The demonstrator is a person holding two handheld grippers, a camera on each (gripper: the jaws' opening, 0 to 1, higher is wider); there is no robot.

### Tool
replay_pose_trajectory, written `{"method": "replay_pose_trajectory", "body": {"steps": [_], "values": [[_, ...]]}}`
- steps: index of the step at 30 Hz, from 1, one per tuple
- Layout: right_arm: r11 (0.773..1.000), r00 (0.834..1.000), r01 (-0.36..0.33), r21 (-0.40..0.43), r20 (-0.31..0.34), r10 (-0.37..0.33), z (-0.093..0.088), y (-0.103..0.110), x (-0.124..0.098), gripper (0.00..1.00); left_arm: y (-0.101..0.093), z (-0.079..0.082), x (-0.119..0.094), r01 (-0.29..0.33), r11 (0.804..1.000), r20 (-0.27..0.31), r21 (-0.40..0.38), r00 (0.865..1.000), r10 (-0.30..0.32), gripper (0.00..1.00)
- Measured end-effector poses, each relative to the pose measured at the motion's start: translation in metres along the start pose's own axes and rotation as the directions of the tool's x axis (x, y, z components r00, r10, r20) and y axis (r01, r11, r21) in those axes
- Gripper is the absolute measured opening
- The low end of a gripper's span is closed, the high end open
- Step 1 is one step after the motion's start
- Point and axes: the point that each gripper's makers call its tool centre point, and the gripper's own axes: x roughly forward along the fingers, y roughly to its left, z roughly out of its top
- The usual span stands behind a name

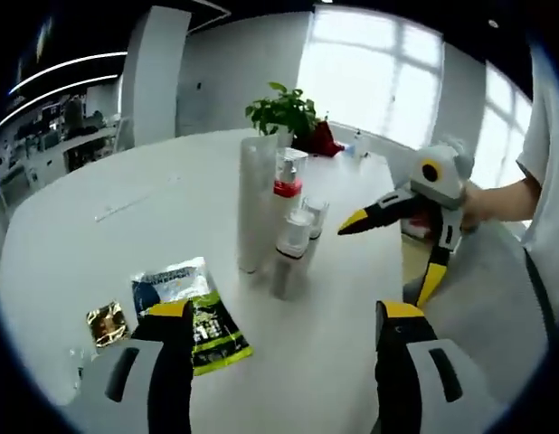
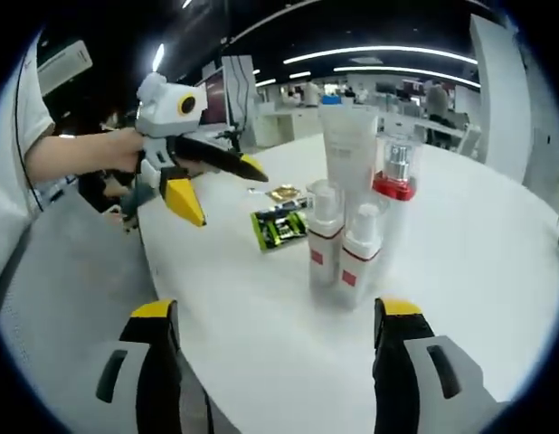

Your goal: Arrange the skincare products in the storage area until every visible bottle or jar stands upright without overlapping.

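1. Office w/ big windows is surrounding a round white table (image 1: 99,194); potted plant (image 1: 283,112) is sitting at its far edge in the left gripper view.
2. Left gripper (image 1: 284,312) is hanging released, jaws spread wide, nothing between them. Same gripper is showing in the right gripper view (image 2: 221,185), a hand (image 2: 126,149) holding it, jaws apart.
3. Right gripper (image 2: 270,312) is also hanging released, jaws wide, empty. It is showing in the left gripper view (image 1: 393,249), jaws parted, held off the table's edge.
4. Task items are standing bunched near table centre, all upright: tall white tube (image 2: 350,145), red-collared pump bottle (image 2: 394,185), two small white bottles w/ red bands (image 2: 325,240) and (image 2: 359,249).
5. Key relation: cluster is lying straight ahead of both grippers, long axes vertical. Small bottles are touching or nearly so; cannot tell which.
6. Judgement: right gripper is looking nearer to the two small bottles; left gripper is looking nearer to the tube side.
7. Flat sachets, one green (image 1: 203,325) and one gold (image 1: 106,323), are lying just beside the left jaw of the left gripper.
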Motion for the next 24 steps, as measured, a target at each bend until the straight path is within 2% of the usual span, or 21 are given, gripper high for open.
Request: {"method": "replay_pose_trajectory", "body": {"steps": [3,5,9,11,24], "values": [[1.000,1.000,-0.007,0.003,0.005,0.007,0.004,0.004,-0.002,0.89,0.002,-0.009,-0.014,-0.043,0.998,0.006,-0.044,0.999,0.043,0.84],[1.000,1.000,-0.012,0.003,0.006,0.012,0.004,0.006,-0.001,0.91,0.011,-0.013,-0.026,-0.068,0.995,0.014,-0.070,0.998,0.069,0.86],[1.000,1.000,-0.019,0.004,0.008,0.019,0.006,0.009,-0.002,0.93,0.003,-0.019,-0.041,-0.106,0.988,0.024,-0.112,0.994,0.109,0.88],[1.000,1.000,-0.020,0.009,0.014,0.020,0.010,0.010,-0.004,0.94,0.008,-0.024,-0.049,-0.125,0.985,0.030,-0.120,0.991,0.129,0.89],[0.999,0.998,-0.035,-0.003,0.052,0.036,0.024,0.030,-0.015,0.98,0.000,-0.046,-0.100,-0.235,0.955,0.031,-0.183,0.969,0.245,0.99]]}}
